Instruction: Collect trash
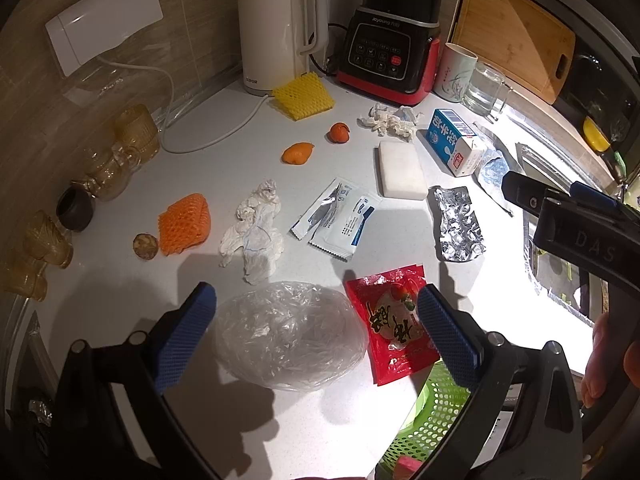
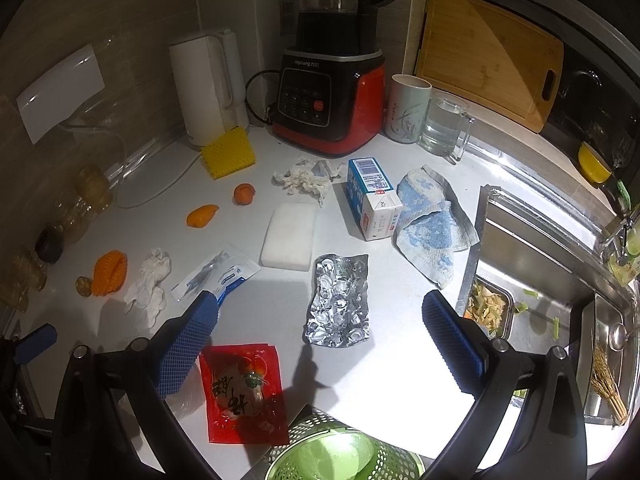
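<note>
Both cameras sit high and look down along their tools at the white table [image 1: 120, 312]. The left one is close over the clear plastic bag [image 1: 288, 336]. The right one looks more toward the sink [image 2: 532, 264]. Both see the red wrapper [image 1: 394, 328] and foil pack [image 2: 338, 300].

At the far wall stood a white kettle [image 2: 208, 88] with a red-and-black blender [image 2: 332, 96] to its right. Right of that were a printed cup [image 2: 408, 110] and a glass mug [image 2: 444, 126]. A wooden cutting board [image 2: 488, 56] leaned behind them. Amber glasses [image 1: 120, 152] lined the left edge, and a steel sink [image 2: 540, 264] lay at right.
</note>
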{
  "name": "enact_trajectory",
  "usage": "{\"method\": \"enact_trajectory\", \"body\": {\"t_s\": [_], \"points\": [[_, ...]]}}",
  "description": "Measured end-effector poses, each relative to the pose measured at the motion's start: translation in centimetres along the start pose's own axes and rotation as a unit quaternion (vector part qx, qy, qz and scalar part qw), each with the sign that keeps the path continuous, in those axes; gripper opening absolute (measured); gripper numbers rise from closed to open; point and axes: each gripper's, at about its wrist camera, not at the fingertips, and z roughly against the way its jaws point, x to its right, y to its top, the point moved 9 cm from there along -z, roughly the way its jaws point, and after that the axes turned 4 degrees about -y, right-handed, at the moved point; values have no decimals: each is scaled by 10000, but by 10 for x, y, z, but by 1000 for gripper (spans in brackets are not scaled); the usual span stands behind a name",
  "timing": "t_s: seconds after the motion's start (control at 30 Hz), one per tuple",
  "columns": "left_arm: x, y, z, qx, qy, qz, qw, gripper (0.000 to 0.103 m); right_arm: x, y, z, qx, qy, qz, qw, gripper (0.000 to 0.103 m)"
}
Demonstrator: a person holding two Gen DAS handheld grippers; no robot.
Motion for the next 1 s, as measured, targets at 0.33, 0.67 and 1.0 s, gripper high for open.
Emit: {"method": "enact_trajectory", "body": {"t_s": [0.33,0.67,1.0], "points": [[-2,1,3,8,-14,1,10000,97,1,0,1,8,-1,0,10000,101],[-1,0,3,12,-14,-1,10000,96,3,1,2,6,5,5,10000,101],[-2,1,3,-6,-19,-13,10000,96,4,1,2,8,3,1,10000,101]]}}
